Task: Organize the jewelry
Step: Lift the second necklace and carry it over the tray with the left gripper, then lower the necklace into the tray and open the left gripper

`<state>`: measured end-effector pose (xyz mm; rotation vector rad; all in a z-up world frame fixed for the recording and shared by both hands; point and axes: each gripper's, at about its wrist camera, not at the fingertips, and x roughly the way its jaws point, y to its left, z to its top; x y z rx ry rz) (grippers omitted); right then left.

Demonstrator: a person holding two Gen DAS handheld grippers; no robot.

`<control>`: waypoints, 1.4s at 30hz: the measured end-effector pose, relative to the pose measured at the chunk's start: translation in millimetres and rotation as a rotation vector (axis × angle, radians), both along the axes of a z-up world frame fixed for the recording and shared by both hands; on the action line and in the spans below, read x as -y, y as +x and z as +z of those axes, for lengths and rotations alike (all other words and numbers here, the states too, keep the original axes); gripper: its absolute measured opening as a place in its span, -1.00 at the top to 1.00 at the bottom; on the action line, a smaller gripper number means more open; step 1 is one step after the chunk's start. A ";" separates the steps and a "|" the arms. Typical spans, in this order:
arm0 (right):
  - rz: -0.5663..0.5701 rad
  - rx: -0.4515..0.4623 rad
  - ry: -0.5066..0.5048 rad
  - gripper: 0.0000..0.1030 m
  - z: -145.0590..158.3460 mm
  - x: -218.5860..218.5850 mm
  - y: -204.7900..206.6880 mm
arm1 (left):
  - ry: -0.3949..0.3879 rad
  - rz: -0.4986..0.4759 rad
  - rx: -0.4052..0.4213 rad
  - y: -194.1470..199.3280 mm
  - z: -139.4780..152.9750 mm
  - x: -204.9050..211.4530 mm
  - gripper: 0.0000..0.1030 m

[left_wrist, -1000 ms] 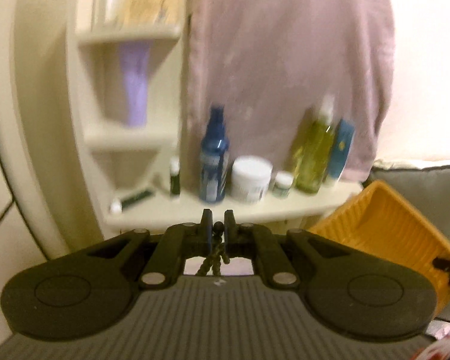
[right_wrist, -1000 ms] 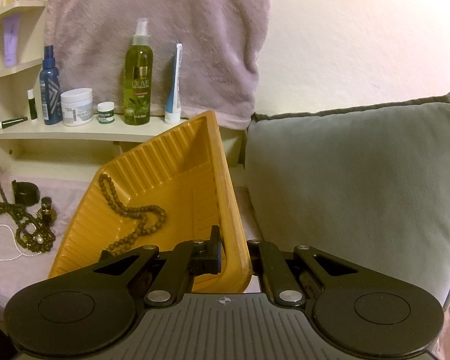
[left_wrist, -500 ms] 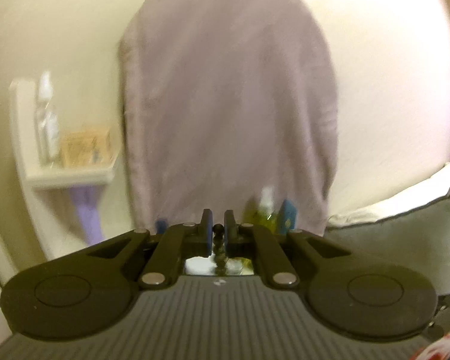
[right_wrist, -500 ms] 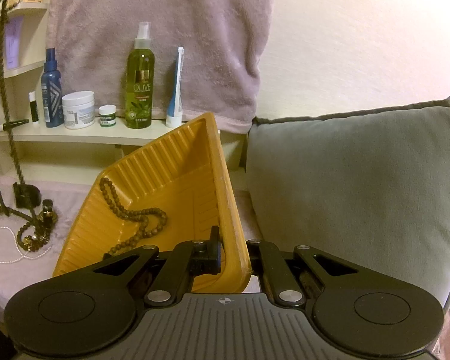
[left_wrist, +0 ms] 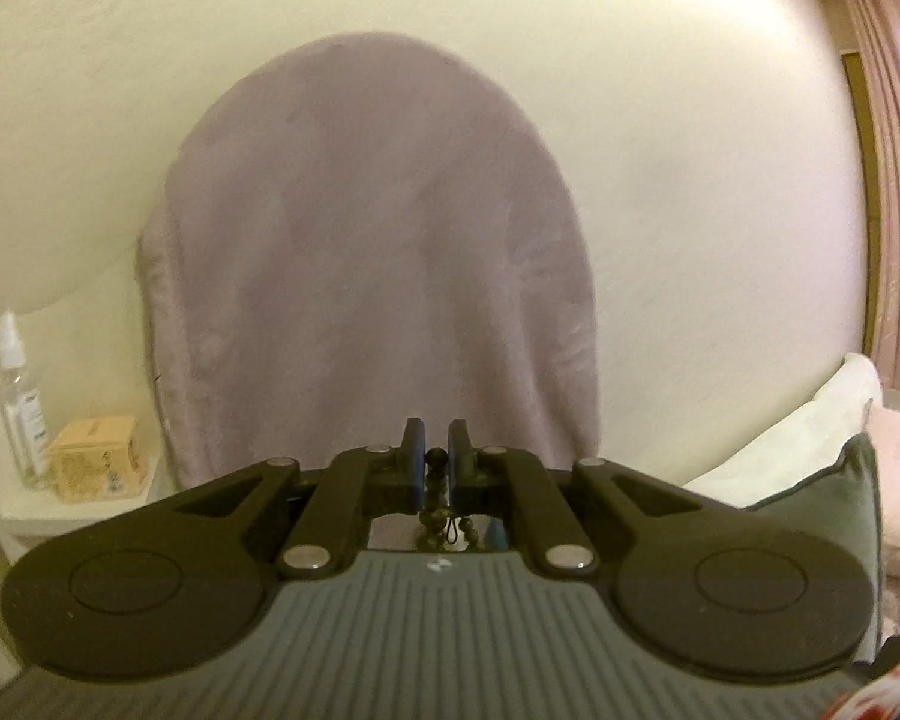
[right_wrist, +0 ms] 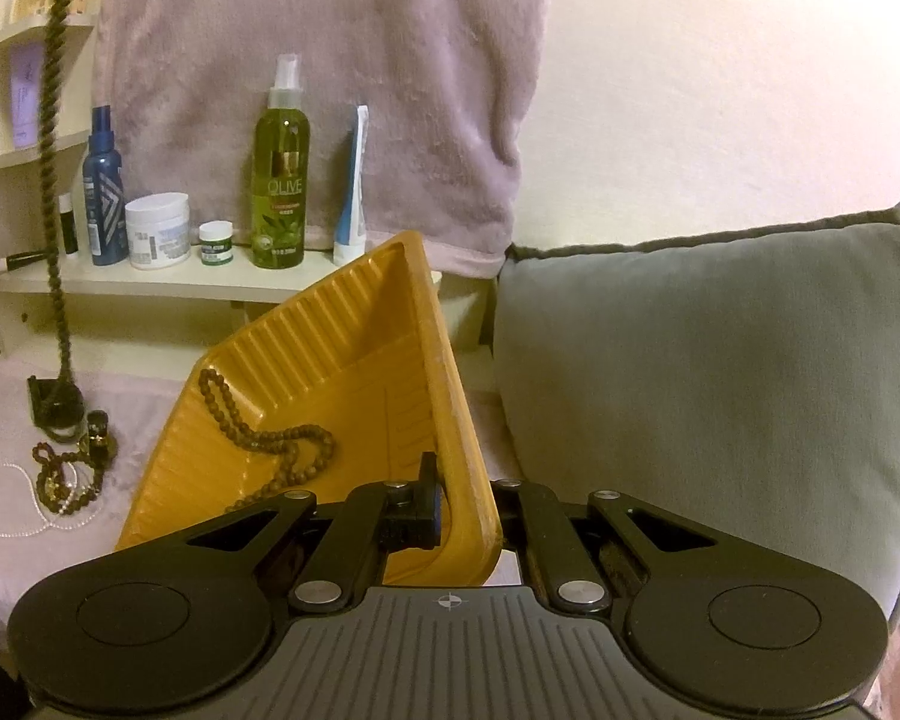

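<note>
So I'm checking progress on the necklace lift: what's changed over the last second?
The left gripper, shut on the dark bead necklace, has risen: its view climbed from the toiletry shelf to the towel and wall, and the strand now hangs taut above the jewelry pile. The right gripper stayed clamped on the tilted yellow tray, brown beads unmoved.

Left hand-held gripper & right hand-held gripper looked alike: black linkage arms w/ silver pivot screws, round black discs each side, ribbed grey body, blue-edged pads.
</note>
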<state>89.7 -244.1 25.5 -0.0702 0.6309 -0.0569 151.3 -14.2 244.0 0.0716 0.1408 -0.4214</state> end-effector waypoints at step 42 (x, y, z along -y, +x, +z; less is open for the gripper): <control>-0.019 -0.006 0.033 0.88 -4.4 4.5 0.4 | 0.137 -0.221 -0.459 57.0 -158.1 121.3 0.87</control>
